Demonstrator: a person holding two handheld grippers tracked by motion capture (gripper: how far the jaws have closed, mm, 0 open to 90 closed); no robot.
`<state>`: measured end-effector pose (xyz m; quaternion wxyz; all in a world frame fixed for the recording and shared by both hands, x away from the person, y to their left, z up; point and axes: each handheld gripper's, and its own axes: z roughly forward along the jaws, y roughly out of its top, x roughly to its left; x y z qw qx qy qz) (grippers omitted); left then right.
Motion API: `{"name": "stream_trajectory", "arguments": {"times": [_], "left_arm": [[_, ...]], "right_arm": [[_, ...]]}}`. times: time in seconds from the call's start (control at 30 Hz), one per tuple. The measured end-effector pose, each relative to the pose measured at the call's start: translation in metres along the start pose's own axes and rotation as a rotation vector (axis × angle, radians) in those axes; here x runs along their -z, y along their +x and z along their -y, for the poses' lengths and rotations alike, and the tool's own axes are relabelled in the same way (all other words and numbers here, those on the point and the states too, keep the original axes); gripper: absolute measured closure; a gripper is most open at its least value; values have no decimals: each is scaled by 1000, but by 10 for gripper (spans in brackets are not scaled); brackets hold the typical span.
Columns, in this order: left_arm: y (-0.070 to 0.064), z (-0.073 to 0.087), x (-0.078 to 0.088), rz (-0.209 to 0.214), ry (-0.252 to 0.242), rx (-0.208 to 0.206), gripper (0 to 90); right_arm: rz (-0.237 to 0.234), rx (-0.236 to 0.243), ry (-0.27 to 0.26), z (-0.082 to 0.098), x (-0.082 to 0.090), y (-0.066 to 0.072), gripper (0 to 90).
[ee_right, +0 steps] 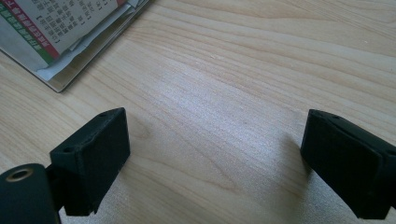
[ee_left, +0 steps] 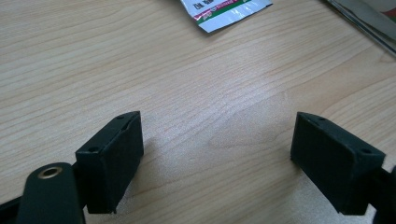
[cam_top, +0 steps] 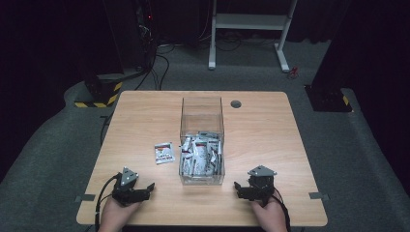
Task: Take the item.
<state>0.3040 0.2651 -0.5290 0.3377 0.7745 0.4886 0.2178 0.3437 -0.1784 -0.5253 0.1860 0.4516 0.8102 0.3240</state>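
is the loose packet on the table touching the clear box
Apart. The high view shows bare wood between the loose packet and the clear box.

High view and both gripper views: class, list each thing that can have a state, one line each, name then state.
Clear box: upright, open-topped, partly filled with sachets.
Loose sachet: flat on the table, left of the box, apart from it.
Left gripper: jaws open, nothing between.
Right gripper: jaws open, nothing between.
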Motion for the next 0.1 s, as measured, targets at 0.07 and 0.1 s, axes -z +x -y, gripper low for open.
{"name": "stream_trajectory", "arguments": {"times": [0.07, 0.1], "left_arm": [[0, 0, 0, 4, -3, 3, 175], [0, 0, 0, 6, -1, 0, 176]], "right_arm": [[0, 0, 0, 0, 0, 0, 78], [0, 0, 0, 0, 0, 0, 78]]}}
